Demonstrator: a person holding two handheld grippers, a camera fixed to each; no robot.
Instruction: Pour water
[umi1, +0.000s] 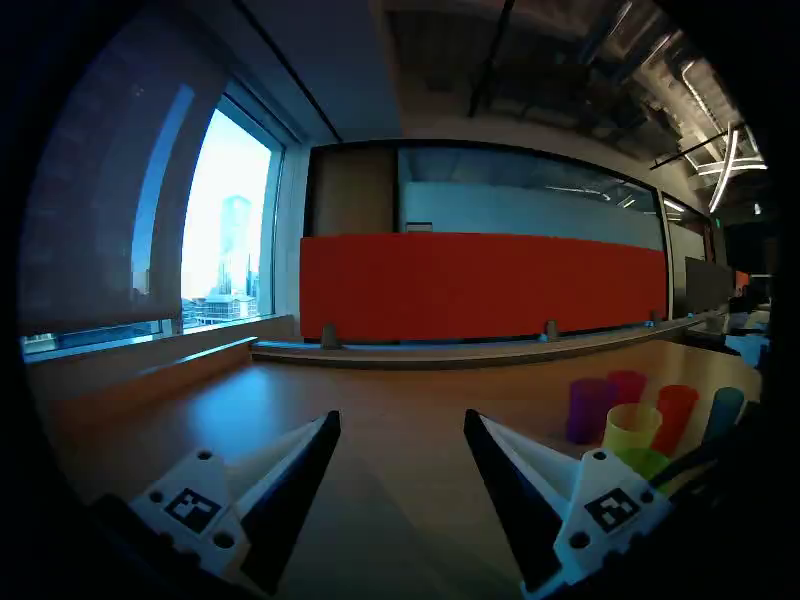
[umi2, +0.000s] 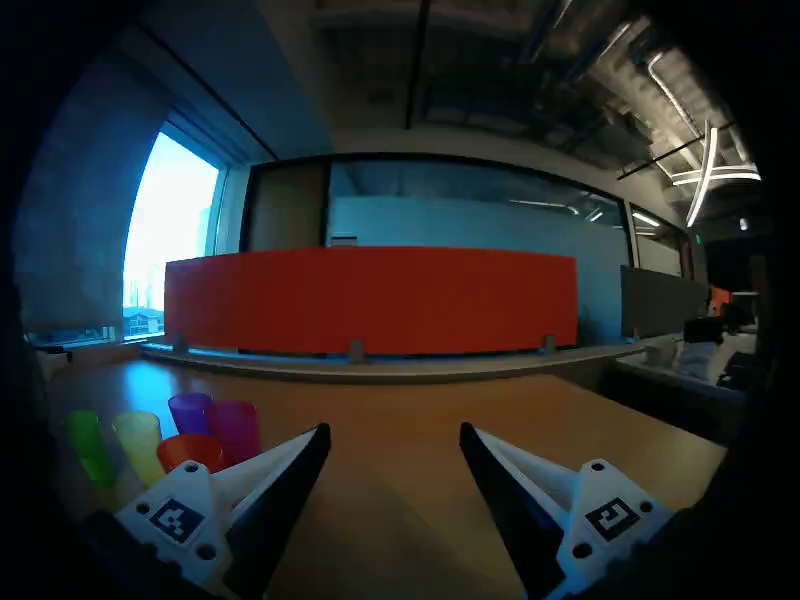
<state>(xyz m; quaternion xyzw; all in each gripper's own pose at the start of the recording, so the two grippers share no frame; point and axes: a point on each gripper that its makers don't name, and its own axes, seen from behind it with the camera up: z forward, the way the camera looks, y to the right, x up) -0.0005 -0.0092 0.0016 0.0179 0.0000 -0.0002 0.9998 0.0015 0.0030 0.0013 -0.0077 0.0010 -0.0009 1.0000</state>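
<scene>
In the left gripper view my left gripper (umi1: 400, 415) hung, fingers apart, with the cups (umi1: 632, 428) upright, mouths up, at near right; in the right gripper view my right gripper (umi2: 393, 428) gaped likewise, cups near left.

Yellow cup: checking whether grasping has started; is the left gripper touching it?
Cannot tell. In the left gripper view the yellow cup overlaps the left gripper's finger base; neither gap nor contact shows.

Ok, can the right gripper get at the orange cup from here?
Probably yes: the right gripper is open, and the orange cup stands close beside it with nothing between them; it would just need swinging over.
</scene>
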